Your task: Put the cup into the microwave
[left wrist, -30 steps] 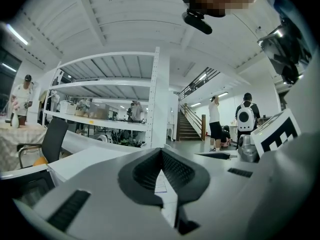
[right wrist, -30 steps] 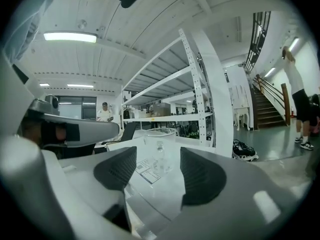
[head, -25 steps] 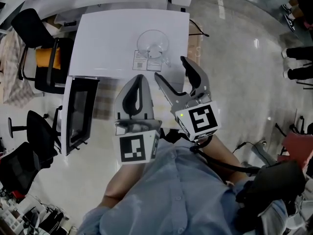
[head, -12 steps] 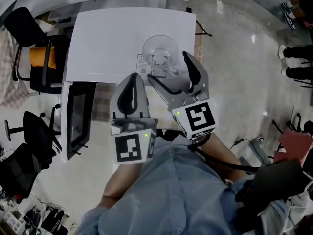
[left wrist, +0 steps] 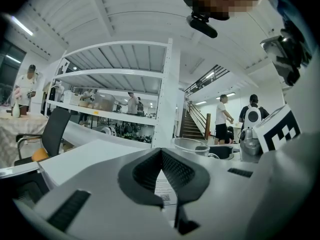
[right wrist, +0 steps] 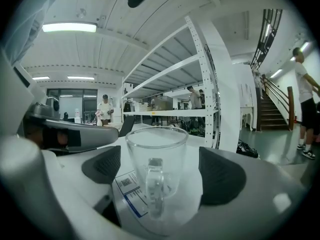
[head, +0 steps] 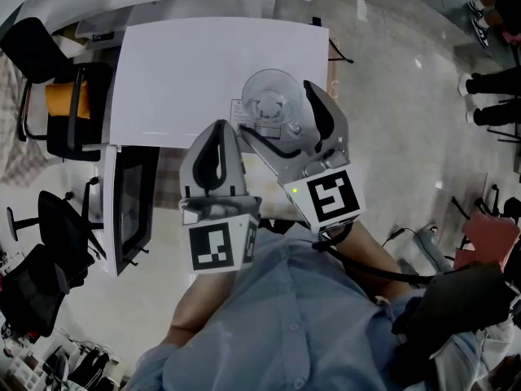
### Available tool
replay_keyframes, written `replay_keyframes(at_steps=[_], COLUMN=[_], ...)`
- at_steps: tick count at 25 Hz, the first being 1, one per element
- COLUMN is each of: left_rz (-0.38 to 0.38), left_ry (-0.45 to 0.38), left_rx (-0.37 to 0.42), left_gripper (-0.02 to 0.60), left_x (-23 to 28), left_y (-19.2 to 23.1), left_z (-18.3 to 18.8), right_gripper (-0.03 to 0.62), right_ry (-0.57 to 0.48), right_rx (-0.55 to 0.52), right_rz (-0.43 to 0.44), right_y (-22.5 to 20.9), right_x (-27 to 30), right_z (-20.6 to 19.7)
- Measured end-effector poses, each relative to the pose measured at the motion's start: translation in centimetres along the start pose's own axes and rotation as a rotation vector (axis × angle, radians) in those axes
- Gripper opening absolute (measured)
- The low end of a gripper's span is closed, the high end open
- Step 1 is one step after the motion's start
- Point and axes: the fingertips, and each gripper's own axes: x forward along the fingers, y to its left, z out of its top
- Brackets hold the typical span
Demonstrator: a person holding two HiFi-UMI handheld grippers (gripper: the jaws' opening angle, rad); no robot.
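Right gripper view: right gripper [right wrist: 161, 173] jaws, just opening wide, straddle the glass cup [right wrist: 156, 149] without contact; left gripper [left wrist: 161, 154] jaws closed, empty.

Cup [head: 273, 104]: stood on top of the microwave [head: 187, 72], near its front right corner, by a label sheet [right wrist: 129, 190]. It was between the jaws of the right gripper [head: 281, 114], which had just been opening, and touched neither. Left gripper [head: 221, 129]: just left. Door [head: 130, 210]: front left. Chair [head: 61, 104]: further left.
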Motion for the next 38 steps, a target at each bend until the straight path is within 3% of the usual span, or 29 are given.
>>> replay_keyframes(at_steps=[26,29,38], left_rz=[-0.002,-0.008,0.02], left_ry=[0.03,0.036,0.014], left_rx=[-0.037,-0.034,-0.037], left_gripper=[0.006,0.006,0.006], left_x=[3.6,3.5,2.8], left_y=[2.7,2.6,3.2], left_z=[-0.6,-0.6,-0.2], right_gripper=[0.456,0.393,0.387], right_ry=[0.102,0.111,0.108], right_rx=[0.001,-0.011,-0.016], right_rz=[0.063,0.051,0.025], right_y=[0.1,0.1,0.1], right_x=[4.1,4.1,4.2], right_z=[-0.7,-0.8,-0.7])
